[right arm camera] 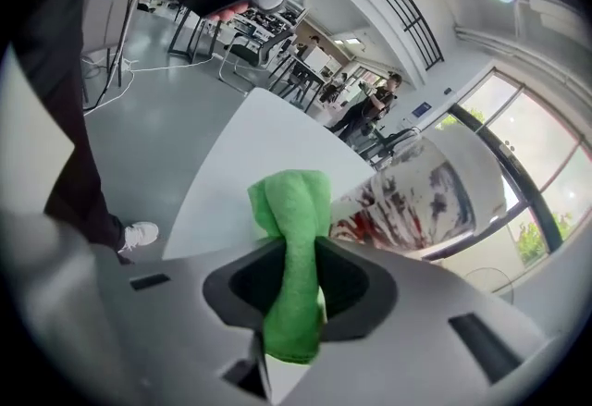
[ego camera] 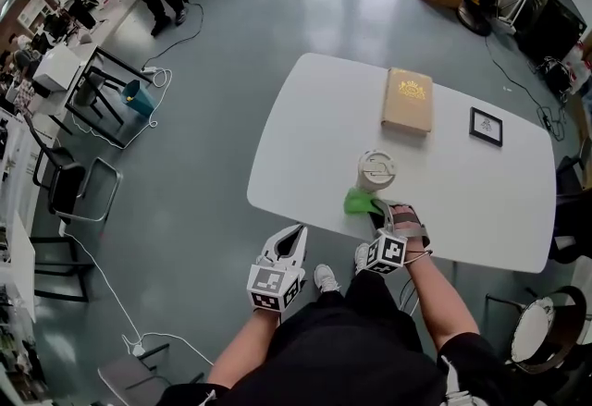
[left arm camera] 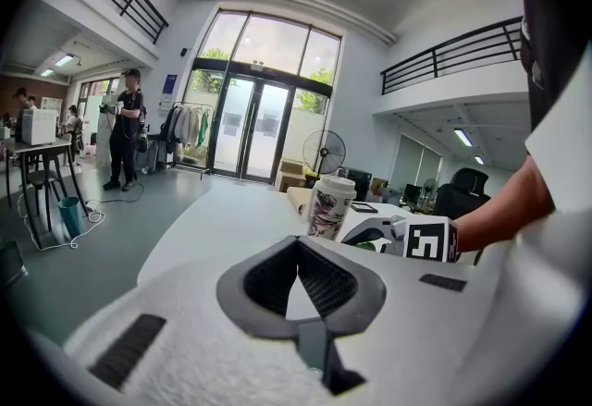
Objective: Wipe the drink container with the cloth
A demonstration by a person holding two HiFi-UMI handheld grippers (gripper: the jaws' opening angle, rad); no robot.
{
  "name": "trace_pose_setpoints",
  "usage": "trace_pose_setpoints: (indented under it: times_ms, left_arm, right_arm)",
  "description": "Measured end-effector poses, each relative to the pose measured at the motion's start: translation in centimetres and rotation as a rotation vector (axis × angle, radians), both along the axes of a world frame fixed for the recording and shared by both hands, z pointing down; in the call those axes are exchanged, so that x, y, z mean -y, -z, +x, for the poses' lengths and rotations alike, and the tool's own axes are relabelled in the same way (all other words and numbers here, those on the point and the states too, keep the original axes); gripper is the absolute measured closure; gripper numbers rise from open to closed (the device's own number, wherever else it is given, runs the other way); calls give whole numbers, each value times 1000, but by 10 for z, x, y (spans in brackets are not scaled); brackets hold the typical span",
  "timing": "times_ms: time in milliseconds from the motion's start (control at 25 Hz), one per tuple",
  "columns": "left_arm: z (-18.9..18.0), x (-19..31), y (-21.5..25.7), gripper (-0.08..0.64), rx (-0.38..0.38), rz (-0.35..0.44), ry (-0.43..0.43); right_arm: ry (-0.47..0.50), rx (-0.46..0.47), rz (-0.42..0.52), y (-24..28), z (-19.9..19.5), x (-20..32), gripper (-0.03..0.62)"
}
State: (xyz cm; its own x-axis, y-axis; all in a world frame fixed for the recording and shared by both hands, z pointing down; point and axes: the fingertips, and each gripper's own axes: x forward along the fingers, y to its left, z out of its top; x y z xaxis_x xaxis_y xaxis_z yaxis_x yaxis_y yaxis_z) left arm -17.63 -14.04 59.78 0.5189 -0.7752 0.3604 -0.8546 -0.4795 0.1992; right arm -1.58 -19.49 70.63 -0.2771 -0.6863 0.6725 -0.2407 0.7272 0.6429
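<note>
The right gripper (right arm camera: 296, 252) is clamped on the cloth (right arm camera: 291, 210). A green fold runs up between its pads, and a loose bunch sticks out past the tips. Just beyond that bunch stands the cup (right arm camera: 416, 201), upright, lid on, its printed wall facing the jaws. From the head view the cloth (ego camera: 361, 203) lies at the cup's (ego camera: 376, 170) near side, close to it or just touching; I cannot tell which. Both sit near the table's (ego camera: 462, 191) near edge, ahead of the right gripper (ego camera: 377, 213).

The left gripper (ego camera: 294, 234) hangs off to the right gripper's left, short of the table edge. Its jaws are pressed together with nothing between them, and its own view looks across the tabletop at the cup (left arm camera: 329, 207).

The wipe seems about to start. To do it well, I would lead with the loose bunch, not the hard tips, and press lightly. The cup looks light and nothing braces it, so a sideways push could slide or tip it. Strokes that run up and down or curve round the wall should be safer than shoving it away. The free left gripper could open and steady the far side.
</note>
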Motion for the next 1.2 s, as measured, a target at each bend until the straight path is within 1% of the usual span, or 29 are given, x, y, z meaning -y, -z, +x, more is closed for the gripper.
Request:
trace_pose_setpoints:
  times_ms: [120,200,240,320,480,520,600,720,960,1120,1200]
  left_arm:
    - [-1,-2,0,552,3,0,-1]
    - [-2,-2,-1,552,3,0,-1]
    - [-2,-3,0,552,3,1,-1]
    - [-2,-3,2,552,4,3,-4]
    - [-2,-4,4,552,6,8,-6]
    - [-2,-5,4,552,6,8,-7]
    - [-2,-7,3,552,7,8,-9]
    - [-2,-10,2,552,8,7,-12]
    - [-5,-12,0,552,9,-1,-10]
    - [-5,-11,-2,552,7,-2,-10]
    - [-4,-12,-2,552,5,-3,-11]
  right_arm:
    - [2,69,9,23,-10,-5,494]
    - [-28,162,-26,36,-20,-10,494]
    - [-59,227,-58,43,-25,-12,494]
    - [-154,385,-146,56,-33,-13,494]
    - [-406,739,-343,69,-36,-5,495]
    - [-454,812,-383,70,-37,-2,495]
    - [-522,923,-463,70,-40,1,497]
    - [-592,1039,-542,71,-44,8,497]
    - [-716,1243,-600,84,-38,19,497]
    - [-818,1399,-630,82,-30,22,497]
    - [-862,1457,-642,79,-26,22,497]
